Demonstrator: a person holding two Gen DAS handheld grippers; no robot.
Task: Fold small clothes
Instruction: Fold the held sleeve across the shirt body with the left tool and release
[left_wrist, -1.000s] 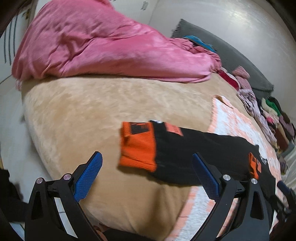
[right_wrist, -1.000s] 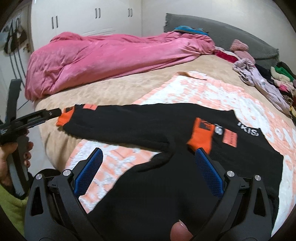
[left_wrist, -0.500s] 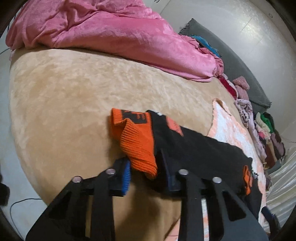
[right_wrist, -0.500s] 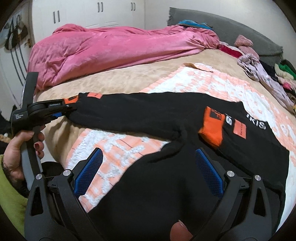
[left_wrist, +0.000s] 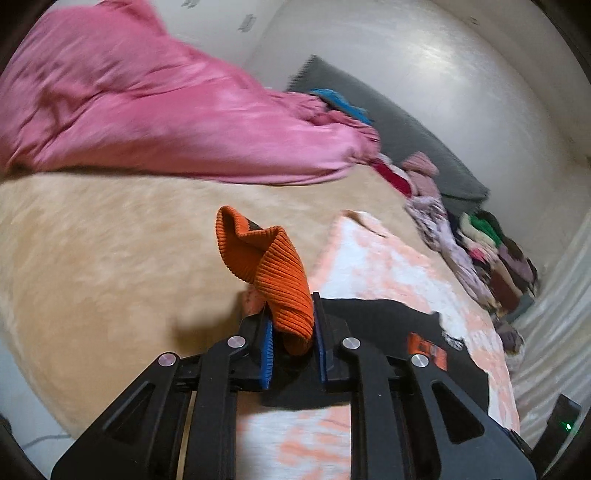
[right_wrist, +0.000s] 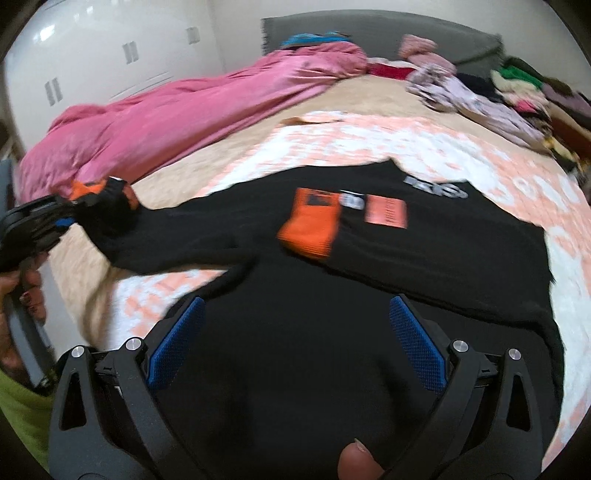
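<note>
Left gripper (left_wrist: 291, 339) was clenched on the orange ribbed cuff (left_wrist: 269, 269) of the black sweater (right_wrist: 369, 258), blue pads (left_wrist: 266, 350) pressing it from both sides; the cuff stood bunched above the fingertips, lifted off the bed (left_wrist: 92, 258). In the right wrist view that same gripper (right_wrist: 55, 221) showed at the left edge w/ the sleeve (right_wrist: 177, 236) trailing from it back to the sweater body, sleeve end raised, rest sagging onto the bedding. Right gripper (right_wrist: 295, 343) was released, jaws spread wide w/ nothing between the blue pads (right_wrist: 413, 347), hovering over the lower part of the sweater; whether it touched the fabric couldn't be told. Sweater lay spread mostly on the peach-and-white blanket (right_wrist: 369, 144), which sat on the beige bed cover. The other sleeve was folded across the chest, its orange cuff (right_wrist: 310, 225) lying beside an orange patch (right_wrist: 386, 212), white lettering (right_wrist: 436, 188) just past it. Pink duvet (right_wrist: 166, 122) was heaped along the far-left side of the bed, a gray headboard (right_wrist: 369, 26) behind it. A pile of mixed clothes (right_wrist: 498, 92) ran along the far-right side, well apart from the sweater. No bins or baskets visible; clothes were loose on the bed. Both views were motion-blurred.
</note>
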